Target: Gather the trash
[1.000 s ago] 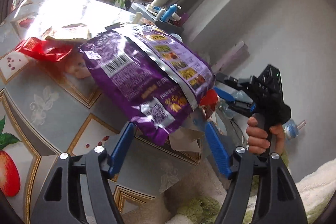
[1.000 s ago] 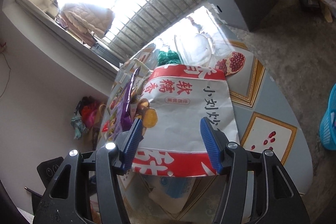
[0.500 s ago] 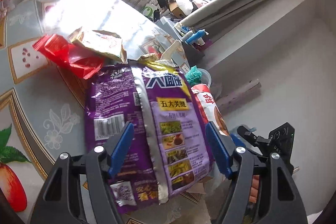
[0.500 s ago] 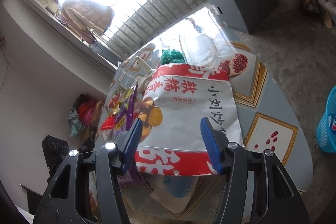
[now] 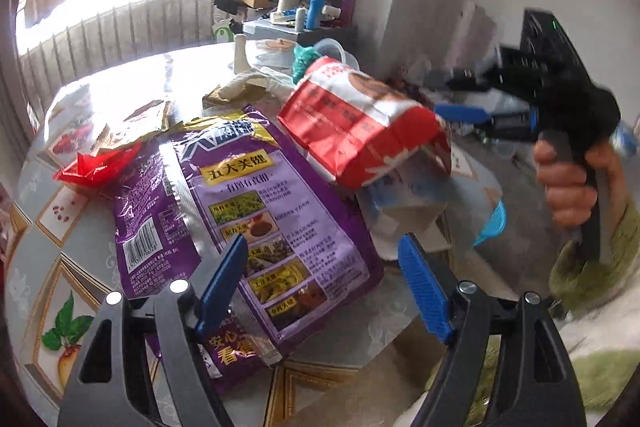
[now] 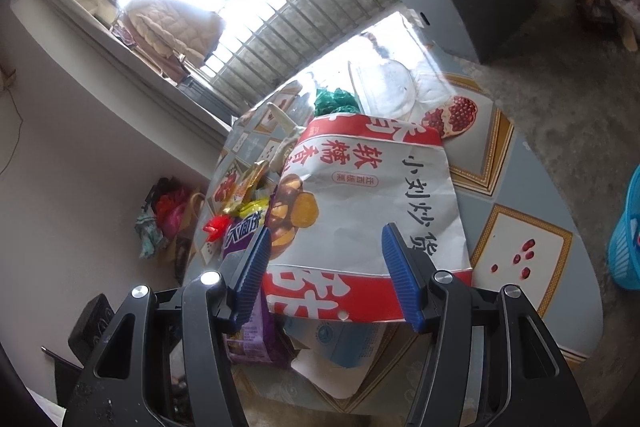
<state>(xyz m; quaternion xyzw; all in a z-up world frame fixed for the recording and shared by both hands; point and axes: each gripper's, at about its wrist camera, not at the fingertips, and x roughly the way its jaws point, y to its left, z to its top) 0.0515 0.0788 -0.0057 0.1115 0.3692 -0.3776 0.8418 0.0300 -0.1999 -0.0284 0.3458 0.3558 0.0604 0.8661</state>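
Left wrist view
- Left gripper [image 5: 322, 269]: jaws spread wide; they have just been opening, and the pads press on nothing.
- Purple snack bag [image 5: 248, 211]: lies flat on the table, its lower half running between and under the jaws, apart from the right pad; contact with the left pad cannot be judged.
- Beyond the jaws: a red wrapper [image 5: 98, 165] up and to the left, crumpled paper further off.
- Right of the jaws: the right gripper [image 5: 464, 113] in a person's hand [image 5: 572, 183], with the red-and-white paper bag [image 5: 360, 123] at its tips.
- Surface: table [image 5: 48, 235] under a cloth printed with fruit and gold-framed squares.
- Room: bright barred window, curtain, cluttered grey cabinet.

Right wrist view
- Right gripper [image 6: 334, 267]: jaws partly apart, straddling the paper bag [image 6: 368, 203]; whether the pads actually clamp it cannot be made out.
- Left of the jaws: the purple bag's [image 6: 240, 235] edge, the red wrapper [image 6: 216, 227], yellow packets.
- Below the jaws: a blue-printed white paper [image 6: 340, 351] under the bag.
- Far right: blue basket [image 6: 626, 239] on the floor, well apart from the table.

Progress
- Done: wrappers lie bunched together near the jaws.
- Left: probably nearly everything; no wrapper visibly sits in a bin, and the basket may be the destination.
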